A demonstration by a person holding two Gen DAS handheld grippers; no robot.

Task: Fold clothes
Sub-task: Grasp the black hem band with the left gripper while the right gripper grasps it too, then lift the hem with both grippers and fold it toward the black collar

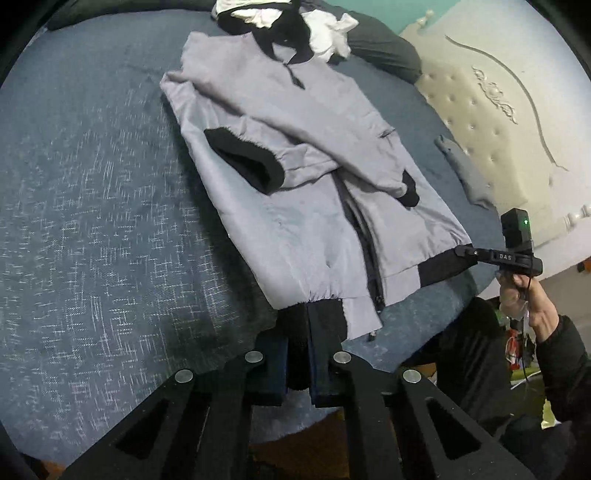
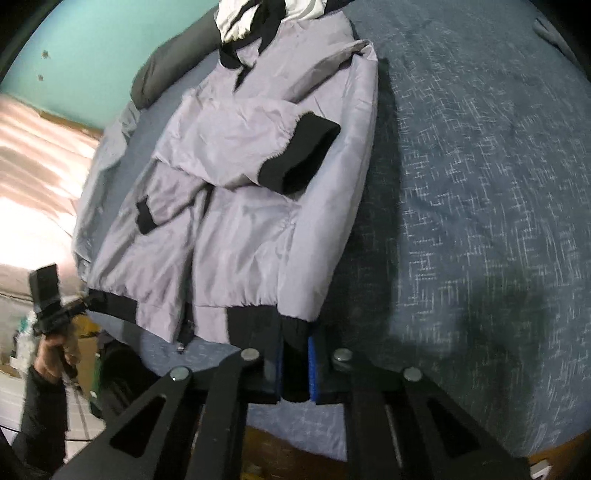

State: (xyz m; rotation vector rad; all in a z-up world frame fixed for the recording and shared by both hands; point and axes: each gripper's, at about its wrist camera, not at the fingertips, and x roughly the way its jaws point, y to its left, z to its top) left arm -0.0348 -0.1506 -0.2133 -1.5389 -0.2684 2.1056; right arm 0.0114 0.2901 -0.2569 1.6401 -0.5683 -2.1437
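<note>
Nearest in the left wrist view, our left gripper has its fingers clamped on the black ribbed hem of the pale grey zip-up jacket with black cuffs and collar. In the right wrist view our right gripper likewise has its blue-padded fingers pinched on the hem band at the other corner. Each gripper also shows in the other's view: the right one at 3 o'clock in the left view, gripped by a hand in a dark sleeve, its tip at the hem corner; the left one at 8 o'clock in the right view.

The jacket lies front up on a bed covered by a dark blue blanket with a white scratch pattern, its hem at the near edge of the bed and its collar toward 12 o'clock. Both sleeves are folded across the chest, one black cuff lying over the front panel, the other just beside the zip. The zip runs down the middle, parted at the bottom.

Beyond the collar, at 12 o'clock, a heap of black and white clothes touches the jacket. A dark grey pillow lies at 1 o'clock, and a small grey cloth sits near the cream tufted headboard at 2 o'clock. A teal wall stands farthest.
</note>
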